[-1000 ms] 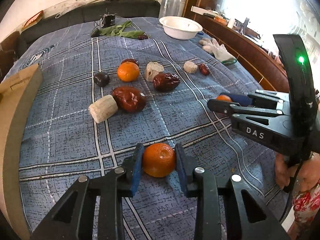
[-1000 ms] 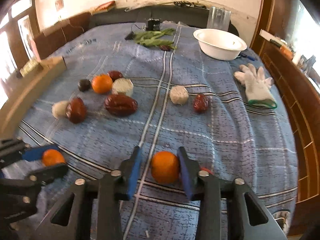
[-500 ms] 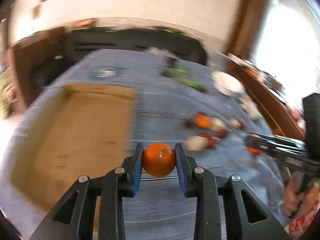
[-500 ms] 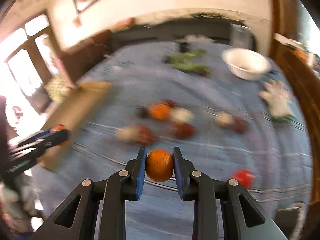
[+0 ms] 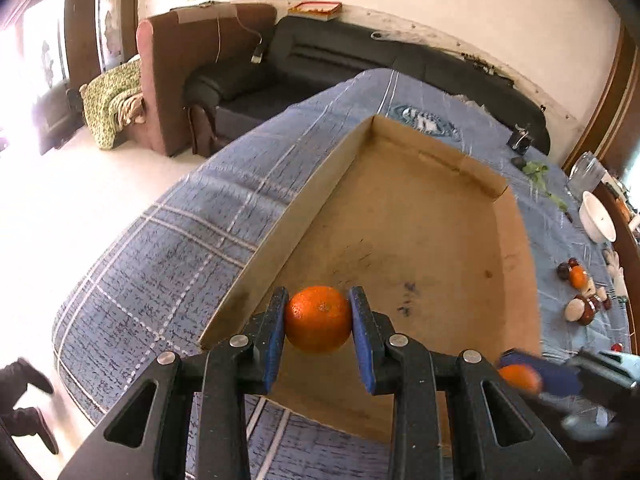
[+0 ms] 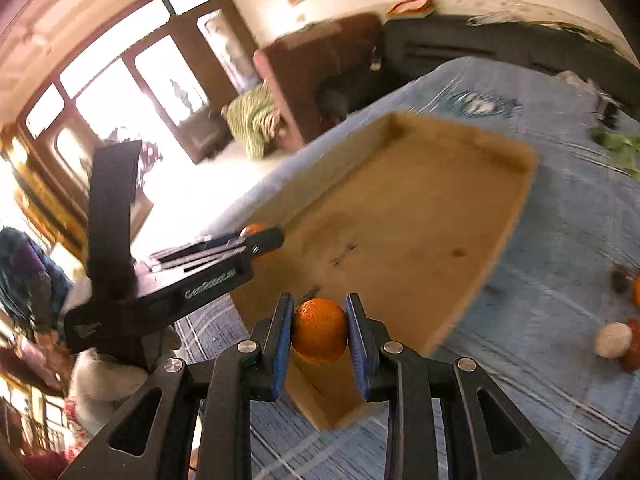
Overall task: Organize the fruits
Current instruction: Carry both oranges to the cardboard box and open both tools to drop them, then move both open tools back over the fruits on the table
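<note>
My left gripper (image 5: 318, 320) is shut on an orange (image 5: 318, 319) and holds it over the near left corner of an open cardboard box (image 5: 420, 248). My right gripper (image 6: 319, 330) is shut on a second orange (image 6: 319, 330) above the box's near edge (image 6: 400, 232). The right gripper with its orange (image 5: 518, 378) shows at the lower right of the left wrist view. The left gripper (image 6: 260, 240) shows at the box's left wall in the right wrist view. The box is empty inside.
The box lies on a blue checked cloth (image 5: 180, 248). Several more fruits, one orange among dark red and pale ones (image 5: 580, 296), lie right of the box. A white bowl (image 5: 598, 220) stands farther back. A dark sofa (image 5: 360, 64) is behind the table.
Both grippers lifted their oranges off the cloth and swung left from the fruit pile to the cardboard box, which now fills both views.
</note>
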The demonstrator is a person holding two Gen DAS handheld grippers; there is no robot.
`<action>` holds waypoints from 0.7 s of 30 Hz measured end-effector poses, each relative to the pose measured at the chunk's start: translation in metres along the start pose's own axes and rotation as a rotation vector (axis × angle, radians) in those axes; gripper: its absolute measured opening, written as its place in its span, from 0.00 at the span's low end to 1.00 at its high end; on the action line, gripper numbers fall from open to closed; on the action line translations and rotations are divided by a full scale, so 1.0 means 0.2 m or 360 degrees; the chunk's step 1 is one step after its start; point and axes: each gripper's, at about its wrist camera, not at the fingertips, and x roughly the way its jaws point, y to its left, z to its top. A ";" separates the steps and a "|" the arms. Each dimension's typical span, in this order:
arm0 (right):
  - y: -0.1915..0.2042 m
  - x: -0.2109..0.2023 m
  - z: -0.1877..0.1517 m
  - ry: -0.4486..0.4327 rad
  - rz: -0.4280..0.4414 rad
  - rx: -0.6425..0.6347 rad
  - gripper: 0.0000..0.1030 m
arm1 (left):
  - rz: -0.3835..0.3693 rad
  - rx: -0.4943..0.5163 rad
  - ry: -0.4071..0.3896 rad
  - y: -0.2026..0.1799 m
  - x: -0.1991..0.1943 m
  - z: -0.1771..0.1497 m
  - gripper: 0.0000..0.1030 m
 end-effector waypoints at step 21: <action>-0.01 -0.25 -0.15 -0.0314 -0.0196 -0.0013 0.73 | -0.0186 -0.0186 -0.0342 -0.03 -0.44 0.01 0.56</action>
